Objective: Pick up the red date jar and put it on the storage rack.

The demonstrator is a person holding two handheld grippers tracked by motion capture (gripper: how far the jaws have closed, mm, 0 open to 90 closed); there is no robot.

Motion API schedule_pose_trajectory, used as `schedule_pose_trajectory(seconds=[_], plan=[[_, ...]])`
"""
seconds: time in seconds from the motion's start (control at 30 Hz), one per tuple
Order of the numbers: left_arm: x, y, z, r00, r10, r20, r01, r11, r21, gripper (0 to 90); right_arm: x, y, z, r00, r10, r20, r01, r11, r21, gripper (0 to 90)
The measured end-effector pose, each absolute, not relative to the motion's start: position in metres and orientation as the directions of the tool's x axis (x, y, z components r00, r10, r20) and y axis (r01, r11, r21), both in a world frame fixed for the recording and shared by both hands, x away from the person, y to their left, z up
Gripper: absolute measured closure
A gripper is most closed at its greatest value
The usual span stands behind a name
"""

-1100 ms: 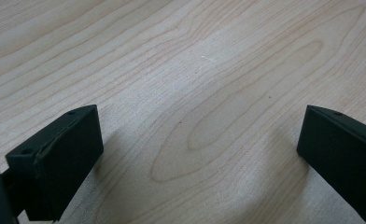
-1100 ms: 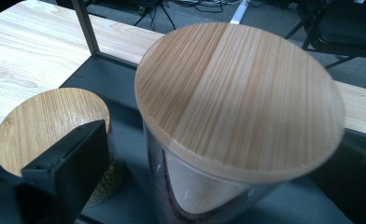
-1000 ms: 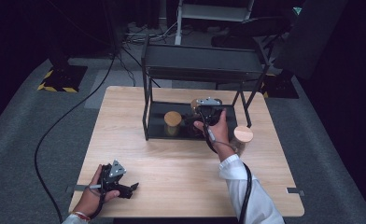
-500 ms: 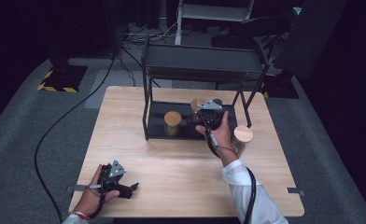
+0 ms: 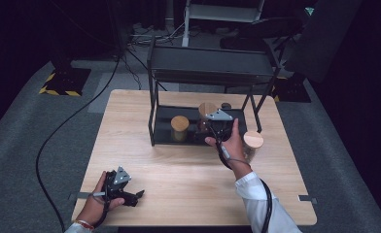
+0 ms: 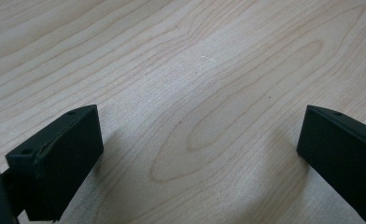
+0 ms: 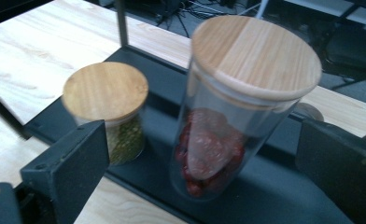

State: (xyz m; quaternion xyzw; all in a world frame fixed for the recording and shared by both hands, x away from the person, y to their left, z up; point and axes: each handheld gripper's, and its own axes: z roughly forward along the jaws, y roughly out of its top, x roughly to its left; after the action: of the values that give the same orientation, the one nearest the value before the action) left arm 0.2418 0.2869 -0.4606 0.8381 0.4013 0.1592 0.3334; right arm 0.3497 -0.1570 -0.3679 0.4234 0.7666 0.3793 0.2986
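Note:
A tall glass jar (image 7: 218, 140) with red contents and a wooden lid (image 5: 207, 108) stands on the lower tray of a black rack (image 5: 160, 127). My right gripper (image 5: 211, 125) is just in front of it, open, with the jaws wide on either side and not touching the glass. To its left on the same tray stands a short jar (image 5: 180, 127) of greenish grains (image 7: 120, 140). My left gripper (image 5: 136, 196) rests open at the table's near left corner, with bare wood (image 6: 200, 121) between its jaws.
A third wooden-lidded jar (image 5: 252, 143) stands on the table (image 5: 188, 179) right of the rack, beside my right hand. The rack's upper shelf (image 5: 213, 65) overhangs the tray. A cable (image 5: 62, 131) runs over the grey floor at left.
My right hand has drawn back a little toward the table's near edge, uncovering the tall jar's lid. The left gripper has stayed where it was.

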Motion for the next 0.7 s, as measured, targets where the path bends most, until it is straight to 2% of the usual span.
schedule_pose_trajectory(seconds=[0.7], plan=[[0.242,0.287,-0.461,0.626,0.78,-0.001,0.567,-0.455,0.687,0.0,0.317,-0.184,-0.371,-0.622,0.75,-0.225,0.288,0.486,0.825,2.9]])
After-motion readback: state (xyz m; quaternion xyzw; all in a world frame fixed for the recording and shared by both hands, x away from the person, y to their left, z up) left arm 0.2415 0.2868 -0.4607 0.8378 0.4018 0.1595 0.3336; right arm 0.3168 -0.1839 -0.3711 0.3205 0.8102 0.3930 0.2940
